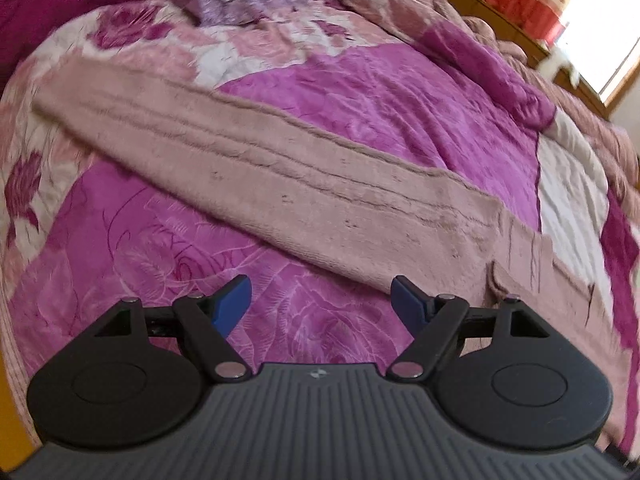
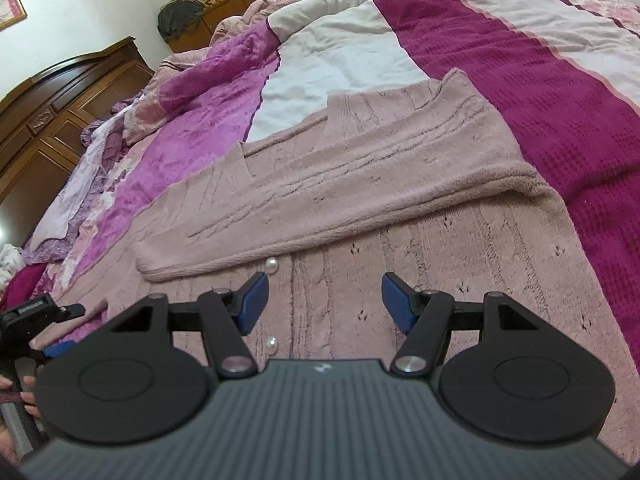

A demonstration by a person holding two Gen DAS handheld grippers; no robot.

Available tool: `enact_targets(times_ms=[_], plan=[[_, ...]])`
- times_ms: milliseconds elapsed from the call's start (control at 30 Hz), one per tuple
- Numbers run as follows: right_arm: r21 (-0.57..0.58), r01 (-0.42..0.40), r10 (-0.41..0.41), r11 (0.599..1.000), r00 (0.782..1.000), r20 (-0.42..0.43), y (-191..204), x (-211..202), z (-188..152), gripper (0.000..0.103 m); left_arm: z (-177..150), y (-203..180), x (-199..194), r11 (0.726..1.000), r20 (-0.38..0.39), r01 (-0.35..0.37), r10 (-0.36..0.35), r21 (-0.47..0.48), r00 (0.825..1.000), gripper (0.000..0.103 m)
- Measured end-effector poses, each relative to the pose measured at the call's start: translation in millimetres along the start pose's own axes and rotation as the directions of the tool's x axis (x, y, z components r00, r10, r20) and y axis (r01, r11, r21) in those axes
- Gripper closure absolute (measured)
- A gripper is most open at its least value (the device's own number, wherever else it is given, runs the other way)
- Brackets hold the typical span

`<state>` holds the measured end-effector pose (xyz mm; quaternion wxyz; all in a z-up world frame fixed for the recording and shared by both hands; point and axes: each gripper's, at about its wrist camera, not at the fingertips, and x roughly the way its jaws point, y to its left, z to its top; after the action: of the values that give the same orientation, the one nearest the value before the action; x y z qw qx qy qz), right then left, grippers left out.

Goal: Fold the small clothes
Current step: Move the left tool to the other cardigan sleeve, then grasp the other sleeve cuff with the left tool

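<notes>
A dusty-pink knitted cardigan (image 2: 400, 240) lies flat on the bed. One sleeve (image 2: 340, 184) is folded across its body, above two pearl buttons (image 2: 273, 266). In the left wrist view the other sleeve (image 1: 248, 160) stretches out to the upper left over the bedspread. My left gripper (image 1: 320, 304) is open and empty, over the bedspread just below that sleeve. My right gripper (image 2: 323, 300) is open and empty, low over the cardigan's body. The left gripper also shows at the right wrist view's left edge (image 2: 48, 320).
A purple and pink floral bedspread (image 1: 400, 92) covers the bed, with a magenta waffle blanket (image 2: 560, 120) and a bunched quilt (image 2: 200, 68) beyond. A dark wooden headboard (image 2: 52, 112) stands at the left. A window (image 1: 600, 40) is at the right.
</notes>
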<state>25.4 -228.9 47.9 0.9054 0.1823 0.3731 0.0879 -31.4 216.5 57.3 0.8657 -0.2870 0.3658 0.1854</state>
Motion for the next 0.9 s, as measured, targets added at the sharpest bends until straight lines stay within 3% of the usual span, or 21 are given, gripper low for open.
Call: enact_targets(times_ms=[433,667,900], plan=[[-0.006,0.017,-0.017,1.000,1.000,-0.009,2,3,0,0.038,22,38,24,0.976,0.118,0.020,0.006,-0.215,0.993,0.021],[-0.008,0.032,-0.032,0.999,0.999,-0.006,1,1,0,0.038,44,50,46,0.975,0.173,-0.001,0.041,-0.221,0.984,0.021],[-0.019,0.032,-0.032,0.999,0.999,-0.005,5,1,-1,0.038,48,49,50,0.986,0.195,-0.018,0.050,-0.165,0.980,0.024]])
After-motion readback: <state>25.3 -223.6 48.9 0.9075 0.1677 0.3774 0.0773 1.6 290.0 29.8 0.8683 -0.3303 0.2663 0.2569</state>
